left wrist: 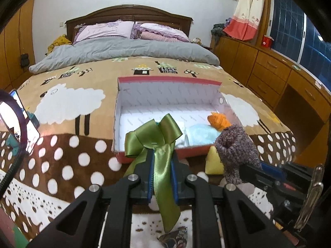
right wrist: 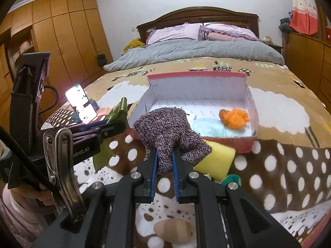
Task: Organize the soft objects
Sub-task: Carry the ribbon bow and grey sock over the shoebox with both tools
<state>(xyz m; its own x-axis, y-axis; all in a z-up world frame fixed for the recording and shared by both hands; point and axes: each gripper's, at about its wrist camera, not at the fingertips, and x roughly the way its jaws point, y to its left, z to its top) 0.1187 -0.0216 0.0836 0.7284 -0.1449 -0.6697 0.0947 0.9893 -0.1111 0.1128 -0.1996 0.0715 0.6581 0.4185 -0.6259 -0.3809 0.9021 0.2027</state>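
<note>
Box (right wrist: 244, 144) on bed (right wrist: 289, 124), sponge (right wrist: 217, 161) before it, phone (right wrist: 82, 105) left.

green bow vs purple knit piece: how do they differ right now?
The green bow is glossy satin ribbon; the purple knit piece is fuzzy, mottled yarn. The bow is in the left gripper, the knit in the right gripper. The bow trails long tails; the knit bunches up. Both are clamped, held near the open box.
</note>
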